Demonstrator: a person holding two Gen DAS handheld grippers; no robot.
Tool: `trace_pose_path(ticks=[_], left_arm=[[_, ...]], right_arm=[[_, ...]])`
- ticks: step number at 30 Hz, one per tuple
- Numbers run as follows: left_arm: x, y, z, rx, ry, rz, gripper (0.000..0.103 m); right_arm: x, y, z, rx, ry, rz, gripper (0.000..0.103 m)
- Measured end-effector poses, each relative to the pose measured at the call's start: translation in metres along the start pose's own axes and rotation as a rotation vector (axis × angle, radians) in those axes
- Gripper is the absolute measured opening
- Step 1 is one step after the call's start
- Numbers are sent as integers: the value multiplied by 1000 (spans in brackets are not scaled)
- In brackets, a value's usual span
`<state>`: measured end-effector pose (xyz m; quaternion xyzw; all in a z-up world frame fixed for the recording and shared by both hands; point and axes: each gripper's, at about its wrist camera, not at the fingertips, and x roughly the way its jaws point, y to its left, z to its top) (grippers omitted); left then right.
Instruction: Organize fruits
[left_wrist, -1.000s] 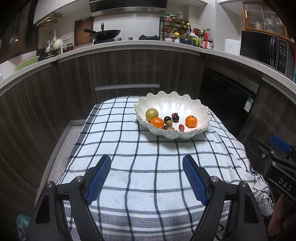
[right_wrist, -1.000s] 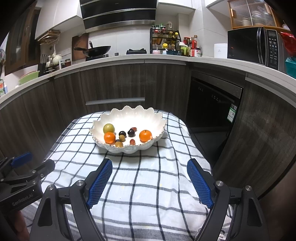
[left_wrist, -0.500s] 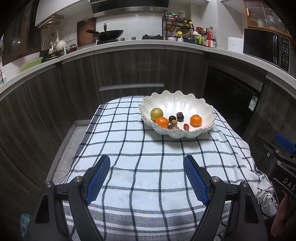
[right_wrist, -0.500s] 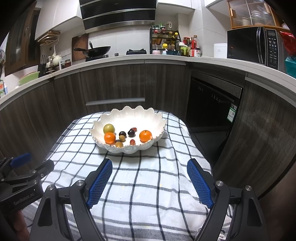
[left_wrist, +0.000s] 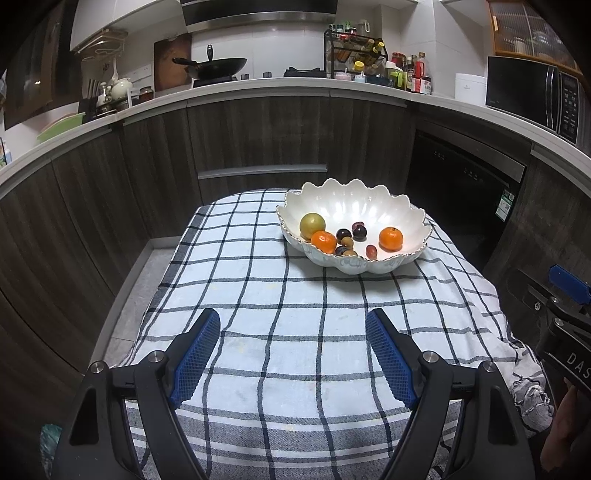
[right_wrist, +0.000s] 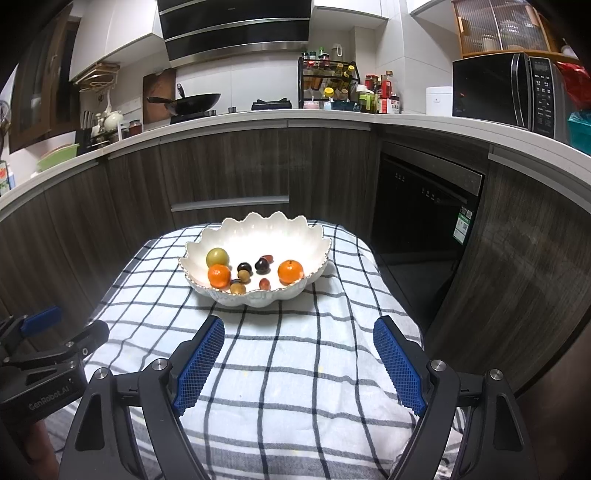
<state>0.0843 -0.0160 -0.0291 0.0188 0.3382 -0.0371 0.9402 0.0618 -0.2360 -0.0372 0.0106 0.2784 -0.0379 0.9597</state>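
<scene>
You are holding the left gripper (left_wrist: 293, 332) and right gripper (right_wrist: 298, 341) with jaws apart, gripping nothing. The white scalloped ceramic bowl (left_wrist: 369, 206) is sitting ahead of both jaws, holding two orange mandarins (left_wrist: 390, 238), a yellow-green fruit (left_wrist: 312, 223) and small dark fruits (left_wrist: 344, 234), possibly plums.

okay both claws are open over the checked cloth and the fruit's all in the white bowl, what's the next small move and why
Probably ease the right claw forward toward the white bowl, aiming at the orange on the right. Both claws are open and empty, short of the bowl, and that orange sits apart from the other fruit, so it looks easiest to grasp.
</scene>
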Motion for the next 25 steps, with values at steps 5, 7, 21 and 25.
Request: trace_pose_path(ticks=[5,7,21,25], left_arm=[[0,1,0,0,0,0,81],[0,1,0,-1,4,-3,81],[5,3,-2,-15,21,2,81],[8,3,-2,-20,27,9,81]], right_arm=[[0,0,0,1,0,0,84],[0,0,0,0,1,0,84],[0,0,0,1,0,0,84],[0,0,-1,2,2,-3,84]])
